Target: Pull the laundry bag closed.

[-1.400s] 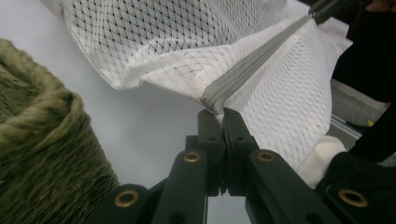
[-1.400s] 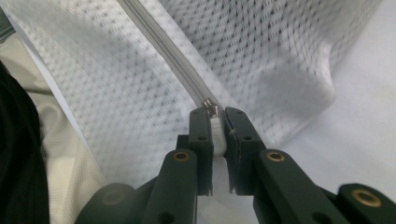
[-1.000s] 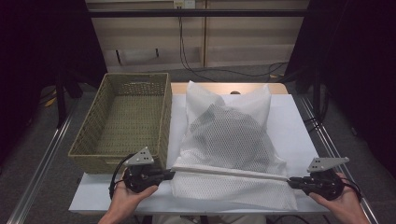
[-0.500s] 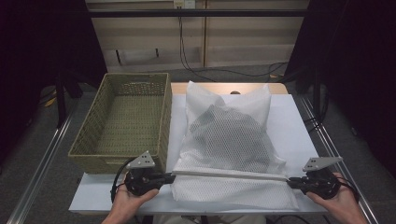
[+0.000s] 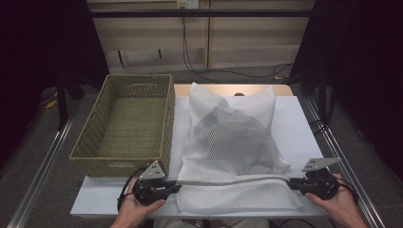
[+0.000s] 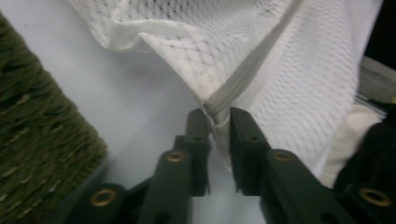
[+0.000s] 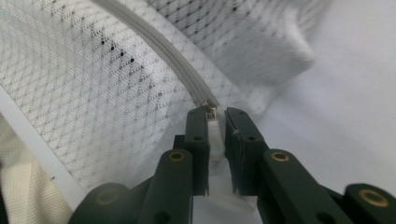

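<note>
The laundry bag (image 5: 235,156) is white open mesh cloth with a ribbed grey zipper (image 6: 243,79); the basket (image 5: 128,126) is rough olive wicker; the table (image 5: 297,123) is matt white.

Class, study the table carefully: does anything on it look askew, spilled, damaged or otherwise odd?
Nothing spilled or damaged. The mesh laundry bag lies rumpled, with something dark inside, its zipper edge stretched between the left gripper and right gripper, each shut on one end. The wicker basket sits upright beside it.

Both grippers, left (image 5: 172,186) and right (image 5: 293,181), have drawn back toward the person. The zipper (image 5: 233,181) they pinch now sits nearer the table's near edge.
</note>
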A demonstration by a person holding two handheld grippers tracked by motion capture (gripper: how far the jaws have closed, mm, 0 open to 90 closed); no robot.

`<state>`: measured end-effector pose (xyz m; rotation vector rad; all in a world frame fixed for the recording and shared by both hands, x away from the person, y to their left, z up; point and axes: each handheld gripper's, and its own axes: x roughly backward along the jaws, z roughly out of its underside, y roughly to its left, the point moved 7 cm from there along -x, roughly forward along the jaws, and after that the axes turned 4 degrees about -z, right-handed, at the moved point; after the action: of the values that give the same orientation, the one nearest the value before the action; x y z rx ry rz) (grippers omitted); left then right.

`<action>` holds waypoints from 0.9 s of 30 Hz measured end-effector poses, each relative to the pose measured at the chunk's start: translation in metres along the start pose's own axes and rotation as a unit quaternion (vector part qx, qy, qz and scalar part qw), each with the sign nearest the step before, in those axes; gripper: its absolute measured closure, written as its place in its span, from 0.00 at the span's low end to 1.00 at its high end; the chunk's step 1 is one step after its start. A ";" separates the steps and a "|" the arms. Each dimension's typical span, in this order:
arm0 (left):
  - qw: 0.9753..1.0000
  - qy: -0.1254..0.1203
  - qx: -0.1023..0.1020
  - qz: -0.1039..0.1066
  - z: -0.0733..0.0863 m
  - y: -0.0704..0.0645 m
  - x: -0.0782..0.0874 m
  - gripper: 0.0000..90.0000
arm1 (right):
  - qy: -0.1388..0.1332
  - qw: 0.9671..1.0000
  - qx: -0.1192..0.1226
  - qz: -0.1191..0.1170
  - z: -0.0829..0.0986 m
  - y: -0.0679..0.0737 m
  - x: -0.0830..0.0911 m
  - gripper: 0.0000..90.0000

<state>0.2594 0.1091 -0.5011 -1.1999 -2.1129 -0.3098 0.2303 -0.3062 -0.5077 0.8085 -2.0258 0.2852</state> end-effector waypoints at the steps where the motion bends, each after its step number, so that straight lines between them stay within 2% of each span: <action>1: 1.000 -0.001 0.000 0.002 0.000 0.000 0.000 0.79 | -0.001 1.000 -0.001 0.005 0.000 0.000 -0.001 0.77; 3: 1.000 -0.004 0.003 -0.006 0.000 0.001 0.001 0.73 | -0.006 1.000 0.002 0.000 0.000 0.001 -0.002 0.71; 5: 1.000 -0.004 0.007 -0.007 0.001 0.001 0.003 0.68 | -0.021 1.000 -0.013 -0.009 -0.002 0.001 -0.001 0.68; 6: 1.000 -0.008 0.011 -0.008 0.000 0.002 0.005 0.64 | -0.028 0.999 -0.013 -0.016 -0.004 0.002 0.000 0.65; 8: 0.999 -0.024 0.018 -0.011 -0.002 0.003 0.010 0.58 | -0.052 0.998 -0.027 -0.015 -0.008 0.003 0.004 0.62; 10: 0.999 -0.033 0.018 -0.010 -0.003 0.005 0.015 0.52 | -0.071 0.997 -0.031 -0.013 -0.012 0.004 0.009 0.57; 12: 0.999 -0.036 0.006 -0.008 -0.006 0.003 0.024 0.43 | -0.079 0.996 -0.036 -0.018 -0.014 0.006 0.014 0.57; 13: 0.998 -0.057 0.007 -0.009 -0.010 0.002 0.029 0.40 | -0.085 0.996 -0.029 -0.009 -0.015 0.008 0.016 0.55; 15: 0.997 -0.071 -0.002 -0.019 -0.012 0.003 0.039 0.37 | -0.098 0.994 -0.041 -0.008 -0.018 0.011 0.020 0.46; 16: 0.997 -0.069 -0.006 -0.033 -0.011 0.005 0.043 0.35 | -0.106 0.993 -0.046 -0.004 -0.020 0.012 0.022 0.42; 17: 0.997 -0.068 0.005 -0.033 -0.008 0.006 0.047 0.34 | -0.114 0.992 -0.053 0.001 -0.023 0.013 0.024 0.40; 18: 0.997 -0.069 0.018 -0.023 -0.006 0.005 0.051 0.36 | -0.123 0.991 -0.055 0.005 -0.026 0.014 0.028 0.37; 19: 0.996 -0.078 0.013 -0.029 -0.004 0.005 0.055 0.40 | -0.132 0.990 -0.057 0.007 -0.028 0.016 0.031 0.35; 20: 0.995 -0.085 0.017 -0.038 -0.002 0.005 0.059 0.40 | -0.140 0.988 -0.061 0.017 -0.030 0.017 0.034 0.34; 21: 0.995 -0.091 0.026 -0.037 0.000 0.005 0.063 0.37 | -0.149 0.987 -0.063 0.026 -0.032 0.019 0.036 0.34; 22: 0.994 -0.098 0.030 -0.043 0.000 0.006 0.067 0.35 | -0.170 0.982 -0.073 0.028 -0.034 0.021 0.038 0.32; 23: 0.992 -0.110 0.036 -0.053 0.001 0.009 0.072 0.34 | -0.180 0.980 -0.082 0.030 -0.035 0.021 0.041 0.31; 25: 0.987 -0.136 0.055 -0.057 0.002 0.016 0.081 0.33 | -0.198 0.975 -0.093 0.036 -0.036 0.023 0.048 0.31; 26: 0.985 -0.142 0.064 -0.071 0.004 0.020 0.085 0.34 | -0.205 0.973 -0.096 0.033 -0.035 0.023 0.051 0.31; 27: 0.983 -0.151 0.063 -0.084 0.006 0.024 0.089 0.34 | -0.206 0.973 -0.098 0.029 -0.033 0.024 0.052 0.31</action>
<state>0.2456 0.1843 -0.4500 -1.0503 -2.4617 -0.0681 0.2173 -0.2943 -0.4433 0.7277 -2.4224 -0.0598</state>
